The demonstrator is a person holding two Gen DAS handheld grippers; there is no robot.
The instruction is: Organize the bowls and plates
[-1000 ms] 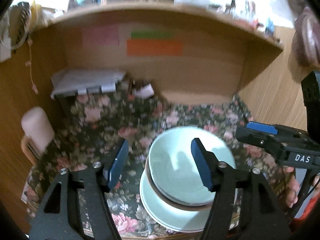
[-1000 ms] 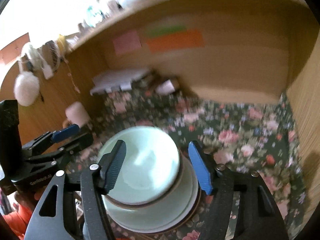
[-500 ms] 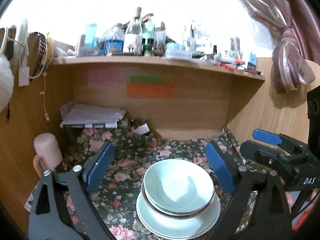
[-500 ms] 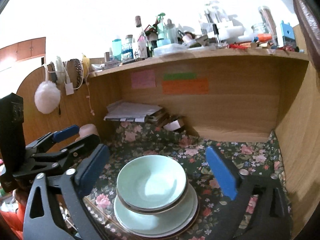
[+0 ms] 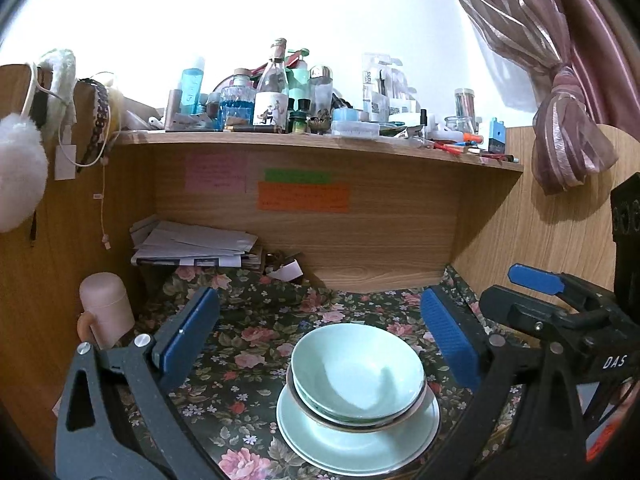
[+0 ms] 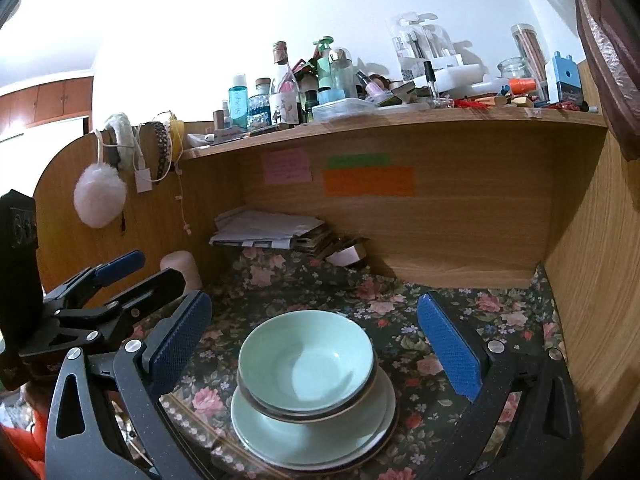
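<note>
bowls (image 5: 357,368): pale mint green, dark-and-gold rim | plates (image 5: 356,438): pale mint green | desk cloth (image 5: 256,344): dark green with pink roses | hand-held gripper pads (image 5: 188,334): blue, on black frames | sticky notes (image 5: 303,197): orange, green, pink | curtain (image 5: 560,120): dusty mauve | pompom (image 6: 99,195): white

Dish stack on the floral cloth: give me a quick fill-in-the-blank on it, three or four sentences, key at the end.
1. The mint-green bowls sit nested on top of the ____.
2. The stack rests on a tablecloth with a ____ pattern.
3. The jaws of the left gripper and of the right gripper both stand ____, and neither holds a dish.
4. On the back panel, the green sticky note sits directly above the ____ one.

Missing words: plates; floral; open; orange
</note>
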